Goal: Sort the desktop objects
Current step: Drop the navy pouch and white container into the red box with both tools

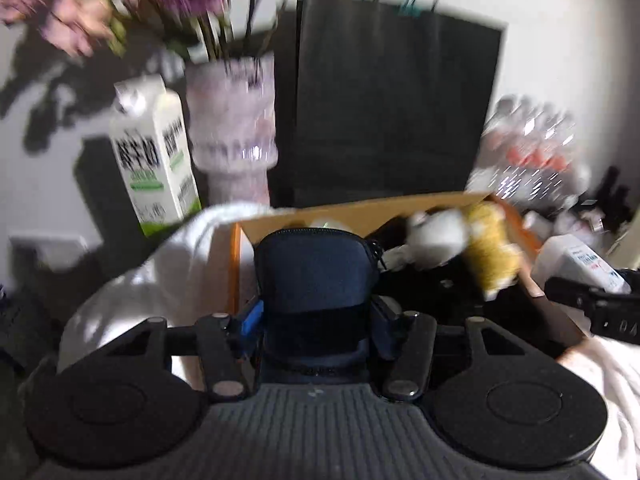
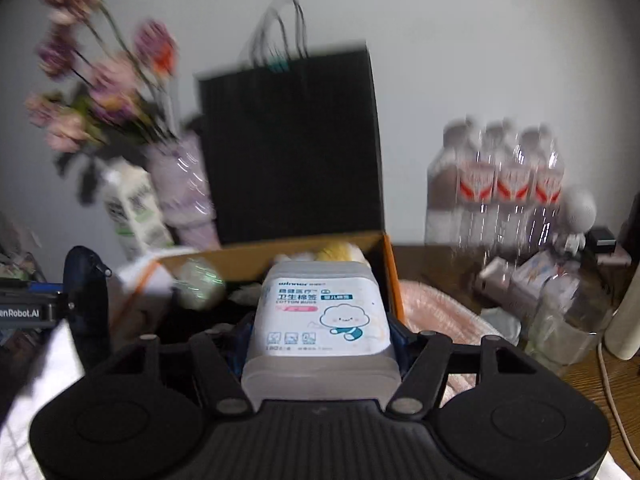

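My left gripper (image 1: 316, 320) is shut on a dark blue zip pouch (image 1: 316, 276), held upright in front of an open cardboard box (image 1: 360, 210). Inside the box lie a white and yellow plush toy (image 1: 460, 240) and dark items. My right gripper (image 2: 320, 332) is shut on a translucent box of cotton buds (image 2: 324, 312) with a cloud picture on its label, held over the near edge of the same cardboard box (image 2: 384, 272). The blue pouch (image 2: 86, 300) in the left gripper shows at the left of the right wrist view. The right gripper's black body (image 1: 592, 304) shows at the right of the left wrist view.
Behind the box stand a black paper bag (image 1: 392, 100), a pale vase of flowers (image 1: 232, 120) and a milk carton (image 1: 156, 152). A pack of water bottles (image 2: 500, 184) and small clutter (image 2: 540, 280) sit on the right. White cloth (image 1: 160, 272) lies left of the box.
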Demonstrator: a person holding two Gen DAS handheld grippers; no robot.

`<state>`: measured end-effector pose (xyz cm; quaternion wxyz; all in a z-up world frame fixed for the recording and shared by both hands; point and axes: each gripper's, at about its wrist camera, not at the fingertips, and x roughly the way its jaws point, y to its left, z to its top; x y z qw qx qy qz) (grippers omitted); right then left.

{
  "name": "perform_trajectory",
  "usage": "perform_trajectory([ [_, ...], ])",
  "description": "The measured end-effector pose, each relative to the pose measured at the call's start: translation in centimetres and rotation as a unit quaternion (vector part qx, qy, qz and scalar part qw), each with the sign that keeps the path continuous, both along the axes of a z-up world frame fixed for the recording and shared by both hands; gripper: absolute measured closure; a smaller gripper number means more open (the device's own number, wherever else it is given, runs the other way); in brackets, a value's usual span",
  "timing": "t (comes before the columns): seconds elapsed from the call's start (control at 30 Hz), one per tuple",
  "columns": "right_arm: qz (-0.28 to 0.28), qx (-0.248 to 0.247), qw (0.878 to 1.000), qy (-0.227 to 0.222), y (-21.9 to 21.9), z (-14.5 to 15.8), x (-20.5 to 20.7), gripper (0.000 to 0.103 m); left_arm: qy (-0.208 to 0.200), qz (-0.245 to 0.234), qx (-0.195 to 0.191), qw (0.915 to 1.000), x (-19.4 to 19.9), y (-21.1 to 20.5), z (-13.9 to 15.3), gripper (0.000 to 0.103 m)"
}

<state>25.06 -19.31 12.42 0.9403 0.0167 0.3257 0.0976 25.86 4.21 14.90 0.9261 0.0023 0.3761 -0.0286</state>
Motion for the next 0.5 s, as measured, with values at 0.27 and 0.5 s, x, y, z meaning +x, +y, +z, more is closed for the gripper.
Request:
perform_trajectory([
  [0.27,-0.011,-0.115,0.992,0.054,3.7,-6.9,3.5,0.039,0.077,0.032,0.05,0.9953,6.5,-1.1,-6.4,0.044],
  [0.5,0.009,-0.127,0.99,0.063,4.2,-6.8,3.4,0.032,0.092,0.048,0.014,0.9945,6.6,-0.2,-6.7,0.02],
])
